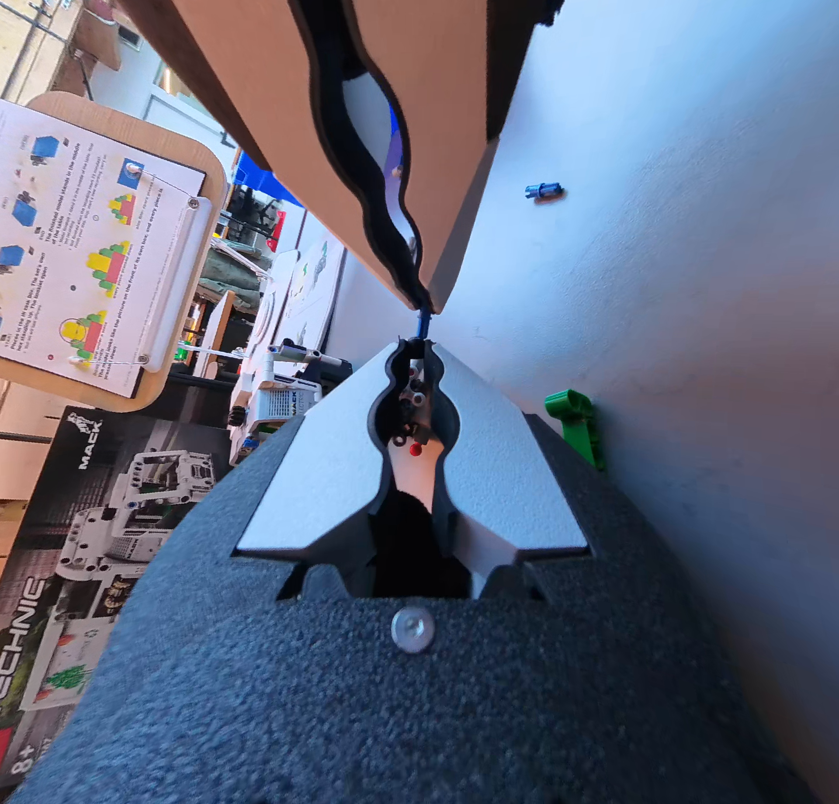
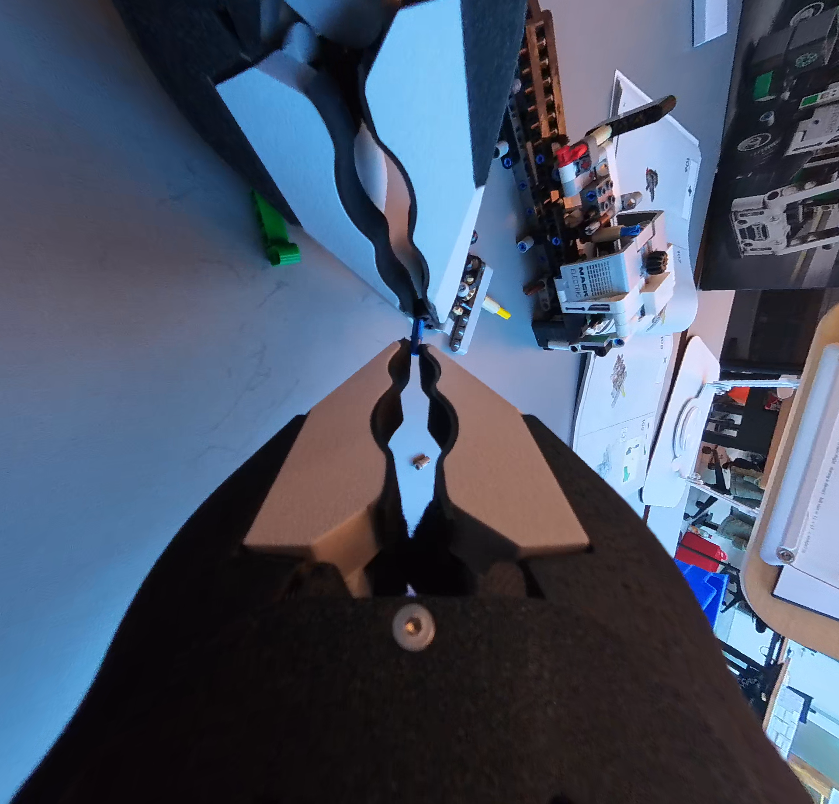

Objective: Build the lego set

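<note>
My two grippers meet tip to tip just above the white table (image 2: 113, 351). My right gripper (image 2: 412, 347) is shut on one end of a short blue pin (image 2: 417, 330). My left gripper (image 1: 415, 342) is shut on a small white and black sub-assembly (image 2: 470, 301) with a yellow axle, and the pin's other end sits at its black tip. In the left wrist view the blue pin (image 1: 422, 323) bridges my fingers and the right gripper (image 1: 424, 308) coming from above. The partly built white truck (image 2: 590, 246) stands behind.
A green piece (image 1: 574, 423) lies by my left gripper. A loose blue pin (image 1: 544, 190) and a small tan pin (image 2: 421, 461) lie on the table. The set's box (image 1: 91, 555), an open booklet (image 2: 635, 373) and a sheet on a wooden stand (image 1: 91, 246) stand behind. My left and right fingertips are right by each other. Left tips and right tips are each some 7 cm from the green piece (image 1: 574, 423). The right camera catches it too, in the right wrist view (image 2: 278, 239).
</note>
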